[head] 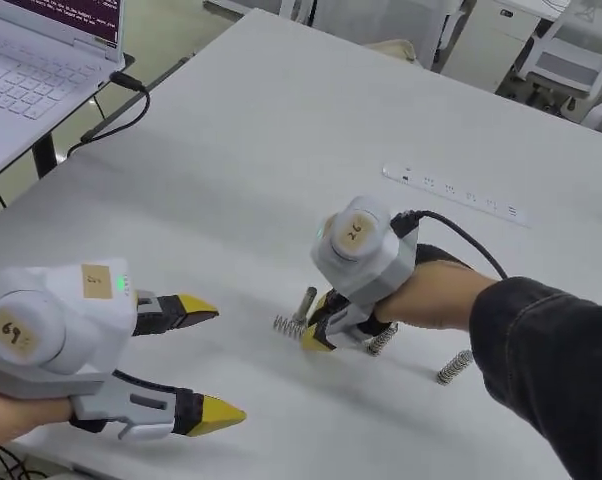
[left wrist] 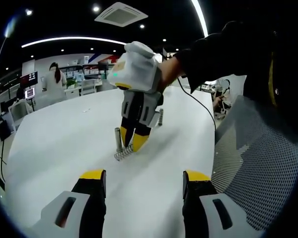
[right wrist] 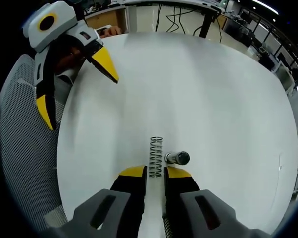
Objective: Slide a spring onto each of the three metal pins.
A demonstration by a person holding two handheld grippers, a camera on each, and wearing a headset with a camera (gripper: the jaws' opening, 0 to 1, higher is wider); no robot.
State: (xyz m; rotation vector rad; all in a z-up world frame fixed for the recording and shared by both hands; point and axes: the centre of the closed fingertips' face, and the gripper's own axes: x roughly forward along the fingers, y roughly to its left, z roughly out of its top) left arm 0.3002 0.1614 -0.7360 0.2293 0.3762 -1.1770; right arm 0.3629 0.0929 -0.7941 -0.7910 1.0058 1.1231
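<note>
**Grasp of a spring beside a pin.** The right hand-held gripper was lowered to the table. Its jaws were drawn nearly together and clamped on the near end of a spring. The spring lay flat on the table and pointed away from the jaws. A metal pin stood upright just beside that spring, bare, with nothing threaded on it; one pin could be made out.

A second spring lay partly under the same gripper. A third spring lay near it, toward the person's sleeve. Both were loose on the table.

The left hand-held gripper was held by the table's near edge, well apart from the work, with its jaws wide apart and empty.

The step in hand was judged to be the grasp of the first spring, so the task was taken to be at its start. The next move would call for the spring to be lifted and turned upright, then centred over the pin's top and lowered along it. A slight tilt could be expected to catch a coil on the pin's rim or to tip the pin over.
</note>
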